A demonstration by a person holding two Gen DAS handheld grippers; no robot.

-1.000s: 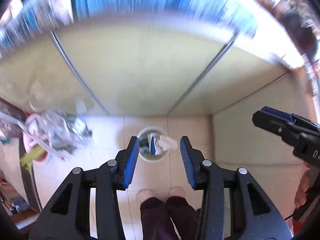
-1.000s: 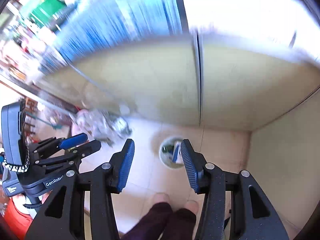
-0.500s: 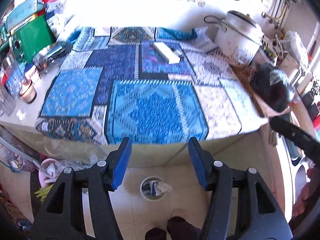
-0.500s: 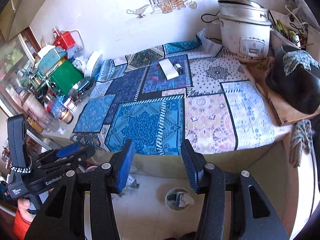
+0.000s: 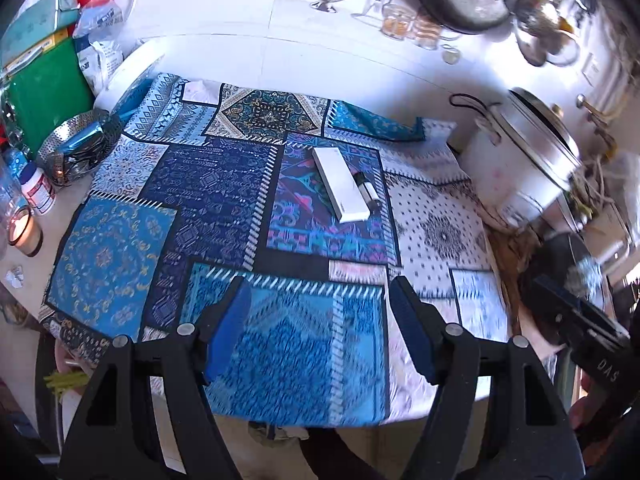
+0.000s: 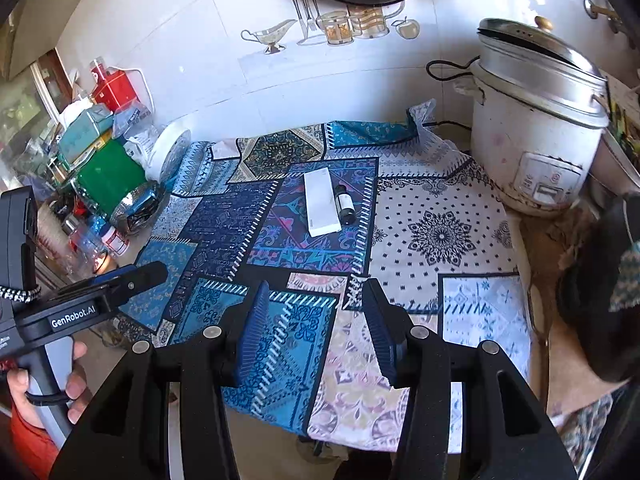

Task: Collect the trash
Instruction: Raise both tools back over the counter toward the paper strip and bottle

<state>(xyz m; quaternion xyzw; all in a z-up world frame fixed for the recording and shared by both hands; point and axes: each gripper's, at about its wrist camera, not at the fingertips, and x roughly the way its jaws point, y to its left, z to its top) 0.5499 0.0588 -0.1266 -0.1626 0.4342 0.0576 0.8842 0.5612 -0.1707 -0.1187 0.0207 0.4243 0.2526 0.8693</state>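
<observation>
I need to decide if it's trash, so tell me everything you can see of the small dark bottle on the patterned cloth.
The small dark bottle lies on its side on the patterned cloth, beside the long edge of a flat white box, close enough that contact cannot be ruled out. It looks like dark glass or plastic with a pale label around its middle; the print is unreadable. Neither set of tongs is near it.

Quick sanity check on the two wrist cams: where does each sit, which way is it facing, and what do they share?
Left wrist: rides the left hand-held gripper, looking down across the blue patchwork tablecloth; its jaws are opening with nothing between them, and the right hand-held gripper shows at the right edge.
Right wrist: rides the right hand-held gripper, jaws apart and empty, angled down at the same table; the hand holding the left hand-held gripper shows lower left.
Shared: flat white box, small dark bottle, white rice cooker.
</observation>
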